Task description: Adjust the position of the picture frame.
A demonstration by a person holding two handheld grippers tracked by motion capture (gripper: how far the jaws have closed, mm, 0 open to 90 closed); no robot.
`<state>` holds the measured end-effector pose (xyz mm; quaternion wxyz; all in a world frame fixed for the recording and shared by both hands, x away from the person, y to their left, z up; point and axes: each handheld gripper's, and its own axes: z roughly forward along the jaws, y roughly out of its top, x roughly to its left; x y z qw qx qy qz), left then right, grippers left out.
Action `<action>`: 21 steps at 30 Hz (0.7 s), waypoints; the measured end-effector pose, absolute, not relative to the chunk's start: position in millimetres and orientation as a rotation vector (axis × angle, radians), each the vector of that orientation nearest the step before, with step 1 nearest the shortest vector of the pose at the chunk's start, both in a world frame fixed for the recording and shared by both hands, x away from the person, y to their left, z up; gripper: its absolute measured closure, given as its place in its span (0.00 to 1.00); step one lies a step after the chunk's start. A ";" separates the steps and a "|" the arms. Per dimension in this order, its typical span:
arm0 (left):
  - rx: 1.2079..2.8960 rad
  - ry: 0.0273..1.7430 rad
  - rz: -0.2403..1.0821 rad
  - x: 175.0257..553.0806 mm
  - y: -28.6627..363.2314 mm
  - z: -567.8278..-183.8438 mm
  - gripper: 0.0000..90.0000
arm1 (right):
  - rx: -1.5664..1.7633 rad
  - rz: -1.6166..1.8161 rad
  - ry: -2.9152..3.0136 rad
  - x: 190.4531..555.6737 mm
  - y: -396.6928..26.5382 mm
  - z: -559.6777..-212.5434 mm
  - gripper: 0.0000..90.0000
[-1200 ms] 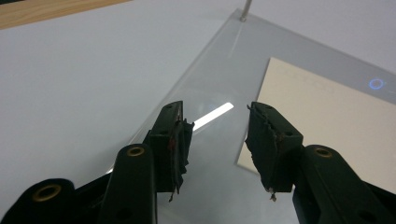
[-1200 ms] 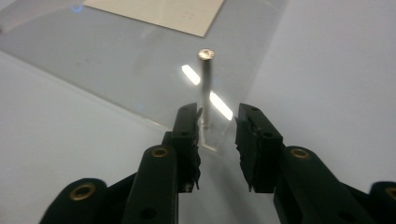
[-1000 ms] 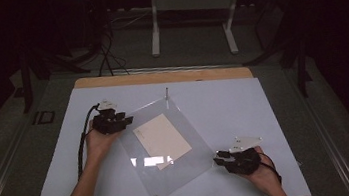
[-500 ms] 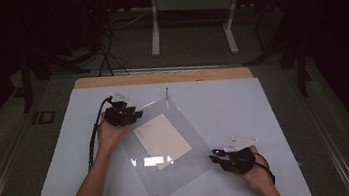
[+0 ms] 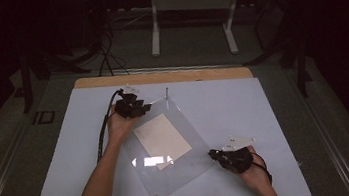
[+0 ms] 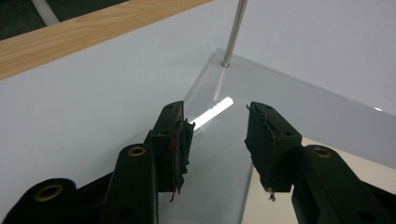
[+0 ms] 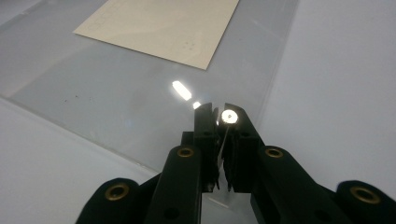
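A clear plastic sheet (image 5: 171, 171) lies skewed on the white mat, with a cream paper (image 5: 162, 138) at its middle. A thin metal post (image 5: 166, 94) stands upright in the sheet's far corner. My left gripper (image 5: 139, 107) is open just left of that post. In the left gripper view its jaws (image 6: 215, 128) straddle the sheet's edge (image 6: 280, 98) without touching it, and the post (image 6: 233, 32) rises ahead. My right gripper (image 5: 214, 154) is at the sheet's right corner. Its jaws (image 7: 217, 112) have just been closing and now pinch a small metal pin (image 7: 229, 116) with a shiny head.
The white mat (image 5: 273, 101) covers a wooden table whose bare edge (image 5: 160, 76) shows at the far side. A cable (image 5: 103, 132) trails from the left gripper along the forearm. Beyond the table are dark floor and table legs (image 5: 155, 25).
The left hand has slid along the sheet's far-left edge toward the upright post. The right gripper has stayed at the sheet's right corner, and its jaws have drawn together.
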<state>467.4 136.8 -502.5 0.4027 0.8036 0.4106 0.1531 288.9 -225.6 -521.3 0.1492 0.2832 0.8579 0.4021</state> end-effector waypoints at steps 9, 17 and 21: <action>2.033 1.025 0.401 486.3 116.8 -504.8 0.69 | 0.815 1.154 2.474 289.6 -225.8 -520.8 0.94; 2.042 1.023 0.413 505.0 92.7 -506.6 0.72 | 0.816 1.156 2.480 290.1 -225.9 -520.5 0.94; 2.011 1.040 0.396 514.4 81.4 -506.6 0.72 | 0.812 1.159 2.483 290.5 -226.4 -520.5 0.94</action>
